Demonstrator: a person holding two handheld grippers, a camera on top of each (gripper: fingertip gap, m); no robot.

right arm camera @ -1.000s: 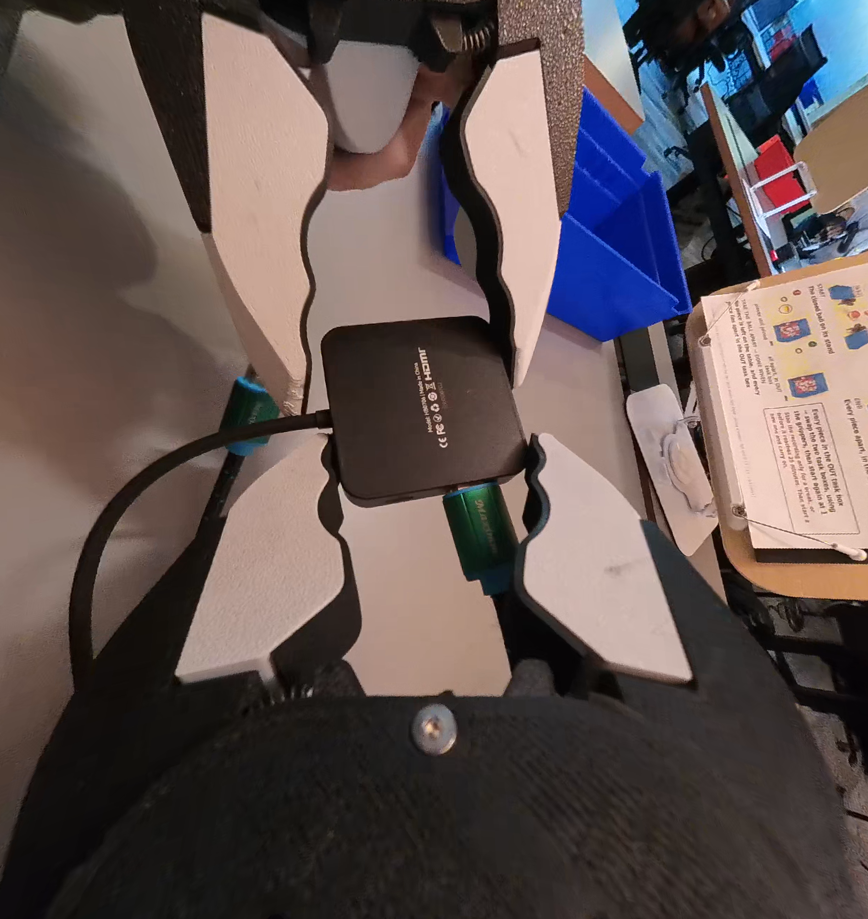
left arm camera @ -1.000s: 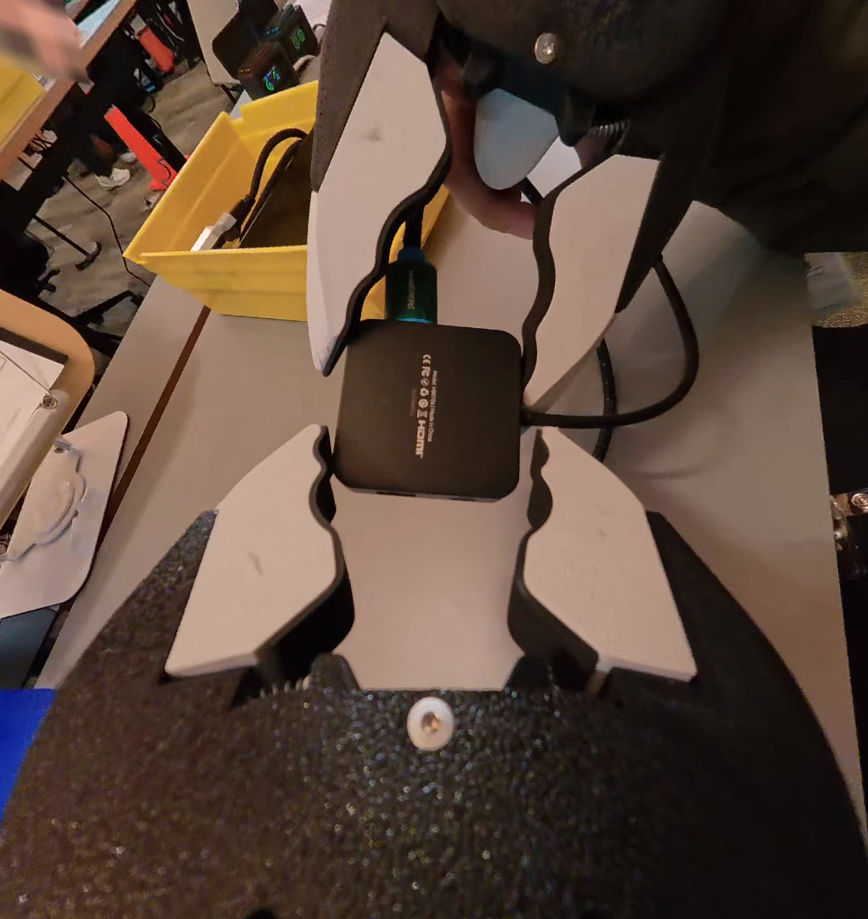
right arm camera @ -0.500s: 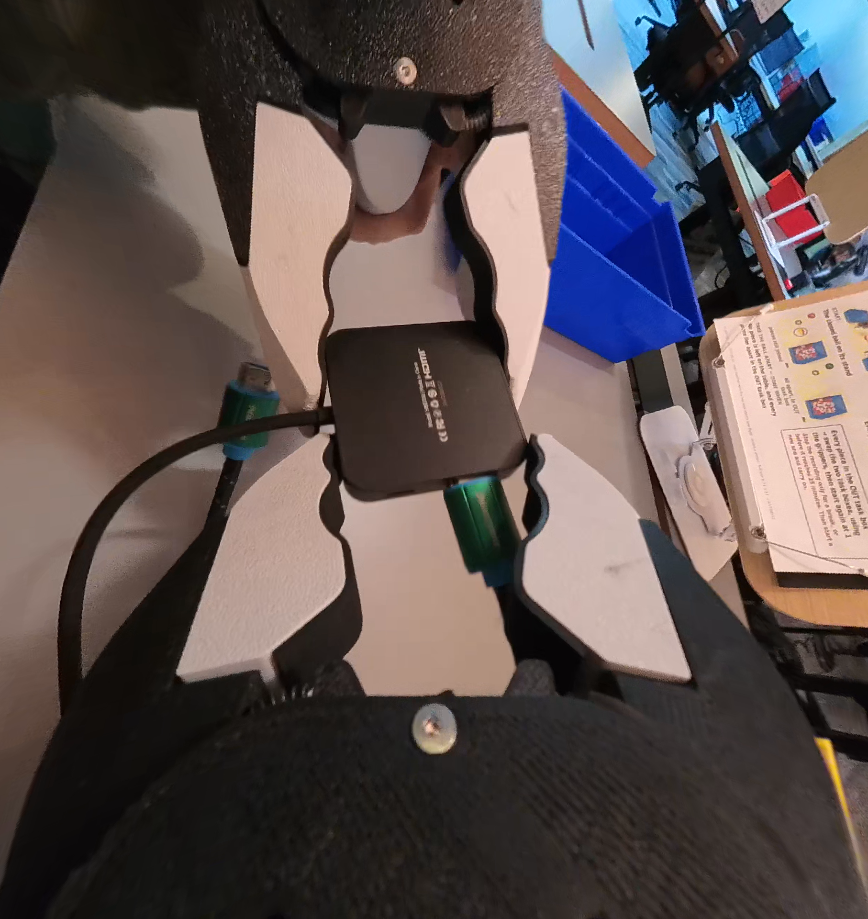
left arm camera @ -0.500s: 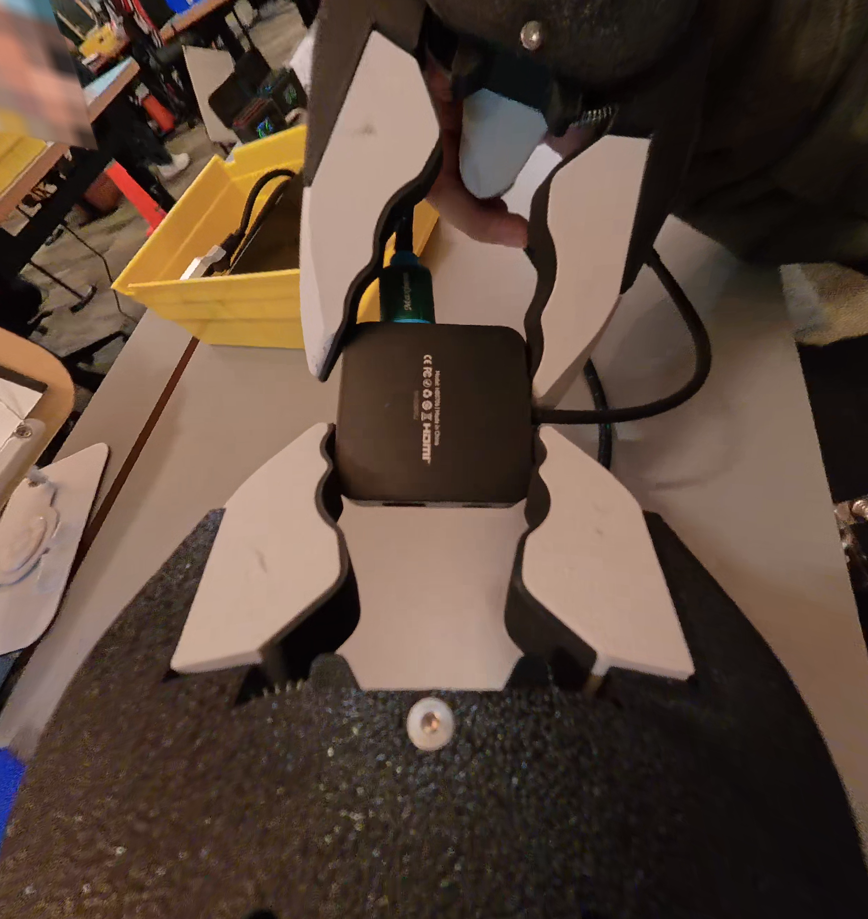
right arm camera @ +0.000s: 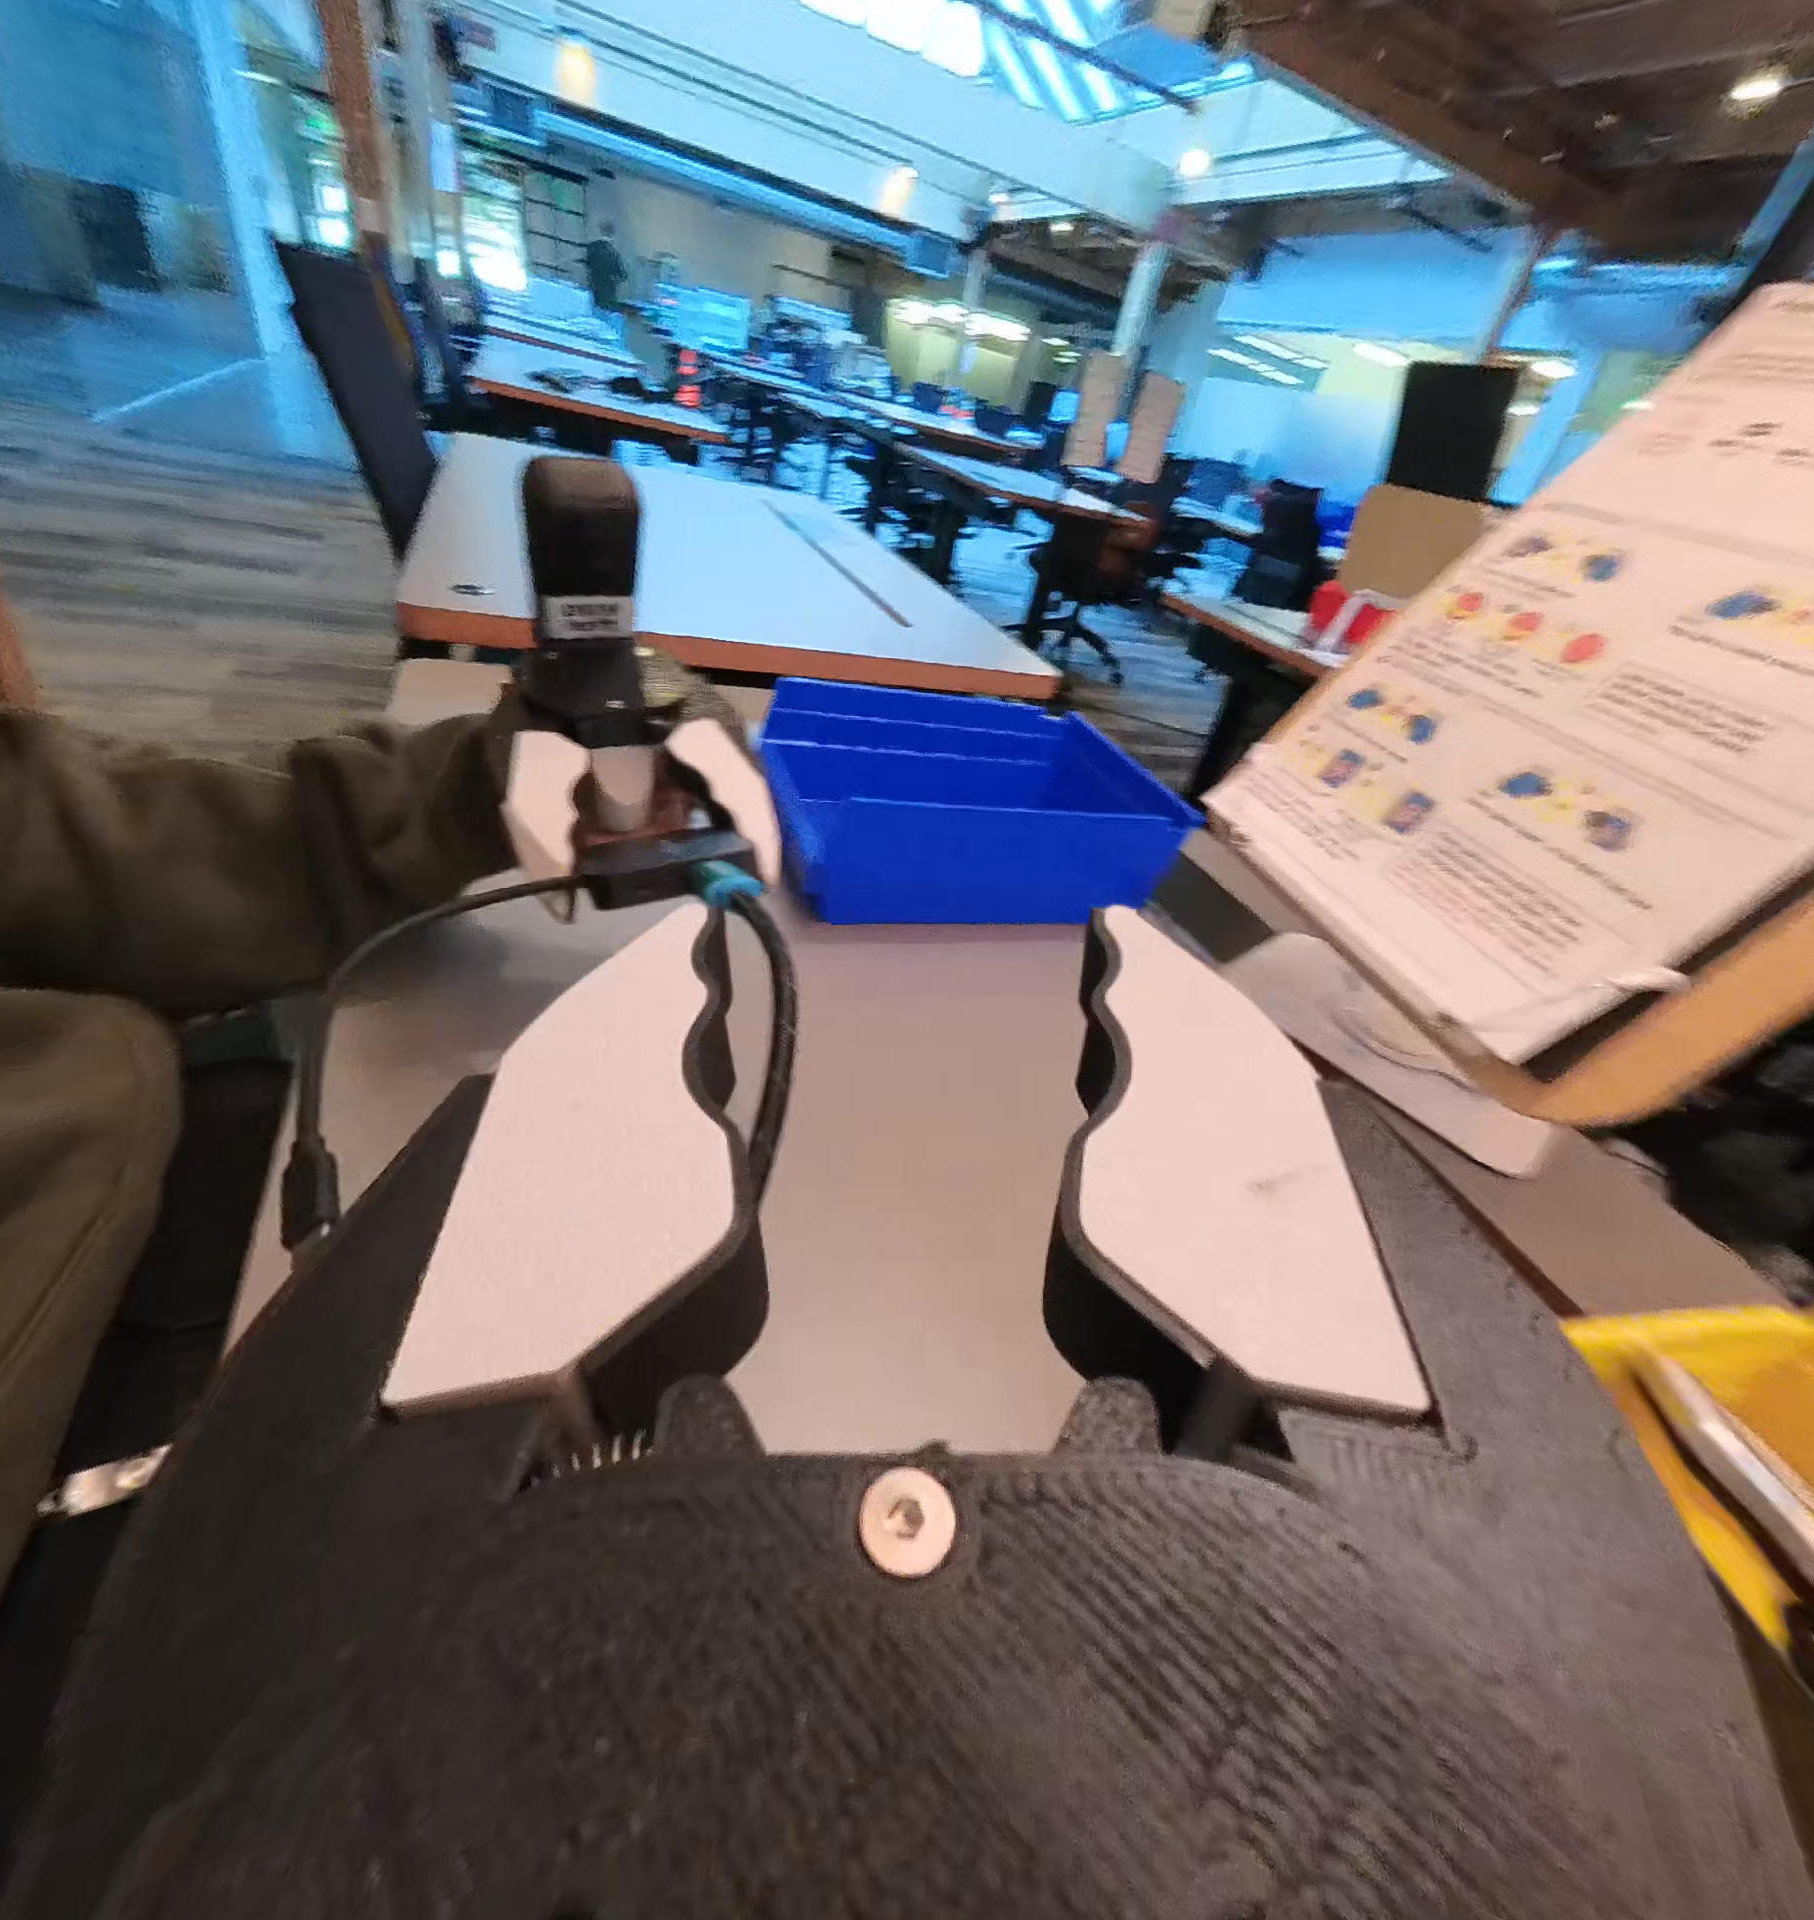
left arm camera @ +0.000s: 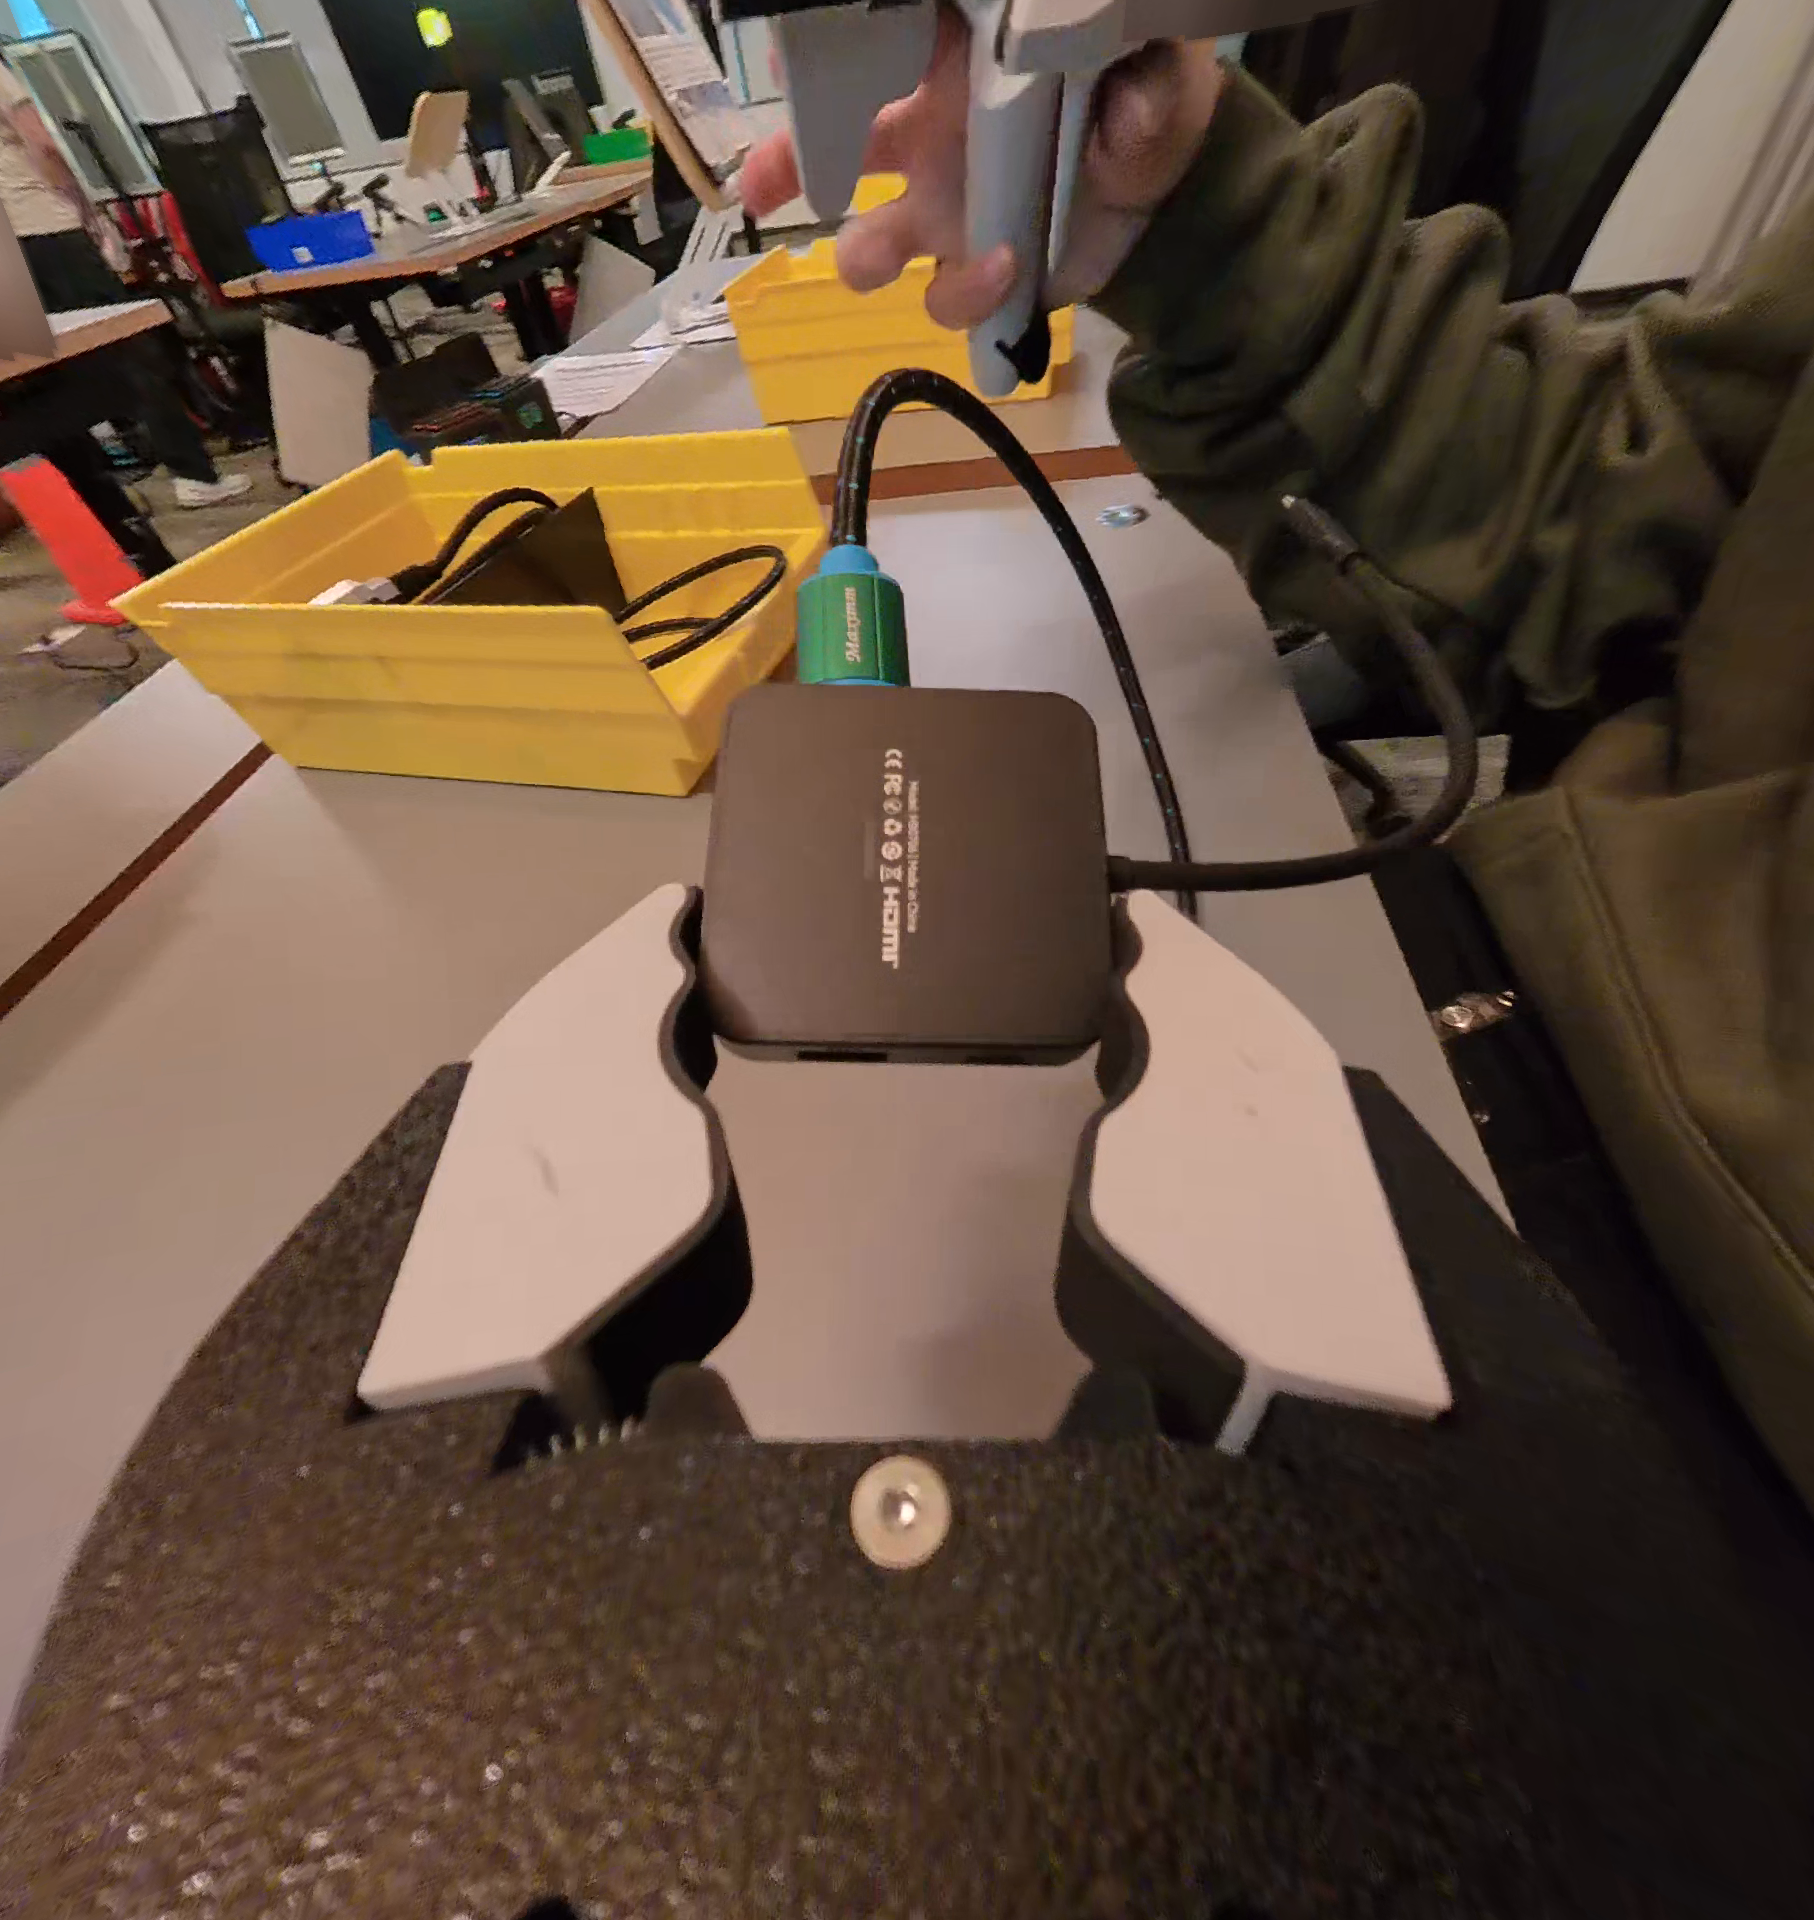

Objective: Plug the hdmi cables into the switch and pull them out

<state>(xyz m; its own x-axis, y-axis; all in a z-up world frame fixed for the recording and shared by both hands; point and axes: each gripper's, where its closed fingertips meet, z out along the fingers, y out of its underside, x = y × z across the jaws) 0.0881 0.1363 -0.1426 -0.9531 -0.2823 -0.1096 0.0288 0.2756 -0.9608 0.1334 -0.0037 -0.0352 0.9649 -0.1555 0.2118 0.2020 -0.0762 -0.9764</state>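
Black switch (left arm camera: 901,868), green-and-blue plug (left arm camera: 849,623), yellow bin (left arm camera: 487,634), blue bin (right arm camera: 970,805), grey fingers (left arm camera: 560,1174).

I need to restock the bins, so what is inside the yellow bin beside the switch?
The yellow bin holds coiled black cables, a dark flat pouch-like item and a pale connector end. Its front wall hides the floor, so anything lying lower cannot be seen.
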